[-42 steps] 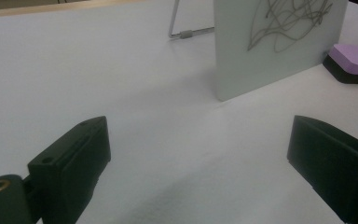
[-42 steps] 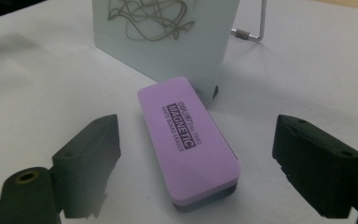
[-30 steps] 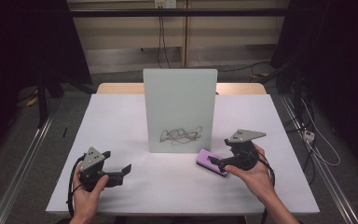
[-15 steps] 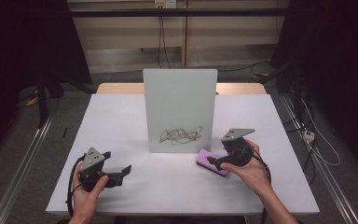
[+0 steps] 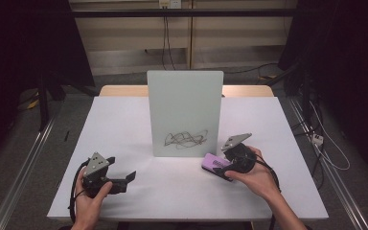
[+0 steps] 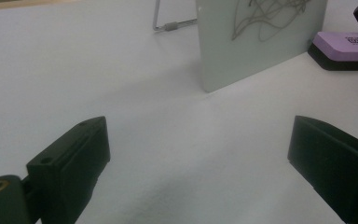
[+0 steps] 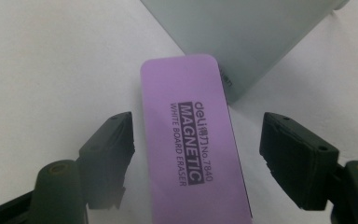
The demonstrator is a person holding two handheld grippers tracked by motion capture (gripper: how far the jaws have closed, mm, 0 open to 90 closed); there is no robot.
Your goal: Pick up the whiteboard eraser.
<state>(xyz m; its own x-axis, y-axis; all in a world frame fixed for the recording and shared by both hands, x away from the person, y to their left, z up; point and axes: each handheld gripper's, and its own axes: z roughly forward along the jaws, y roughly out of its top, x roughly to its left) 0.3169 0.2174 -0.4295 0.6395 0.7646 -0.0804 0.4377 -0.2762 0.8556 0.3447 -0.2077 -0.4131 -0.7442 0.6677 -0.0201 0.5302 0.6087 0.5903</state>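
Observation:
A pale upright whiteboard [image 5: 184, 112] with a black scribble [image 5: 186, 139] low on its face stands mid-table. Just right of its foot lies a purple magnetic whiteboard eraser [image 5: 214, 164], flat on the table. My right gripper [image 5: 222, 167] is open, tilted down over the eraser [image 7: 191, 140], with one jaw on each side and a gap to both. My left gripper [image 5: 127, 181] rests open at the front left with nothing between its jaws. In the left gripper view [image 6: 200, 128] it faces the board [image 6: 261, 42] and the eraser [image 6: 347, 42].
The white tabletop [image 5: 124, 124] has a wooden strip along its far edge. A wire stand [image 6: 168, 25] props the board from behind. Cables trail on the floor at the right, and dark curtains flank the table.
My right gripper has shifted slightly left and dipped over the eraser, so the eraser now lies between its jaws. The left gripper and the board have not moved.

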